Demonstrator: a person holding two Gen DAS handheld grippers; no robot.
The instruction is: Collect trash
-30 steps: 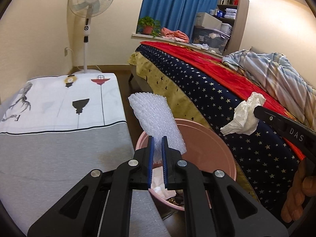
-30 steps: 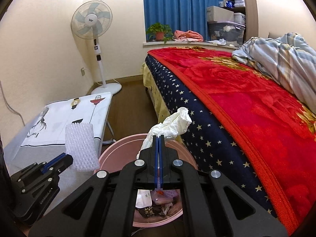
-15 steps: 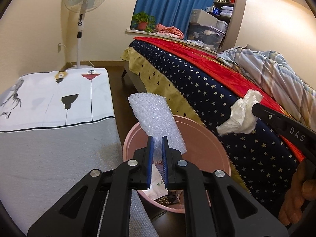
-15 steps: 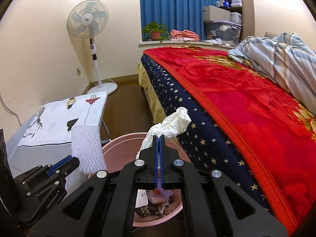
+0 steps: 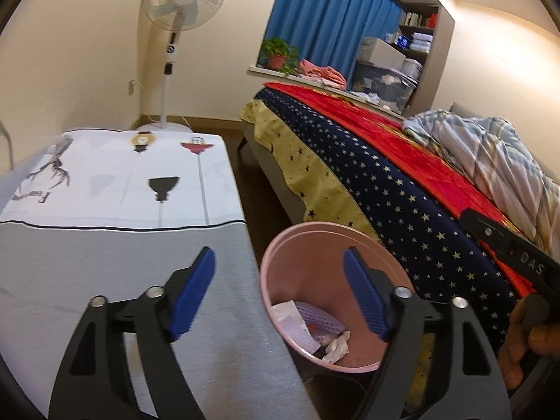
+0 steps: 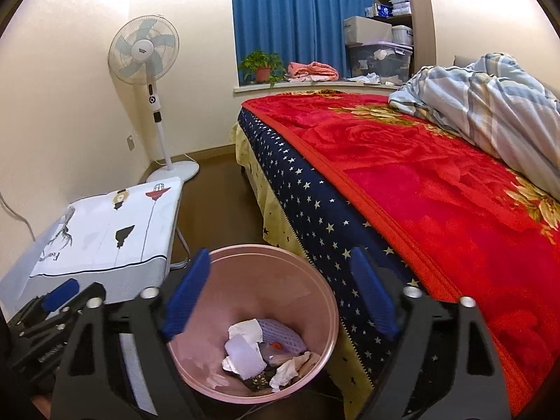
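Both grippers, left gripper (image 5: 278, 294) and right gripper (image 6: 280, 292), have just opened their fingers wide and hold nothing. The trash (image 6: 260, 353) lies below them in the pink bin (image 6: 315, 280) on the floor. The right gripper reads "DAS".

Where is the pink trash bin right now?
The pink trash bin sits on the floor in the narrow gap between the covered table on the left and the bed on the right, low in both wrist views, with trash inside it.
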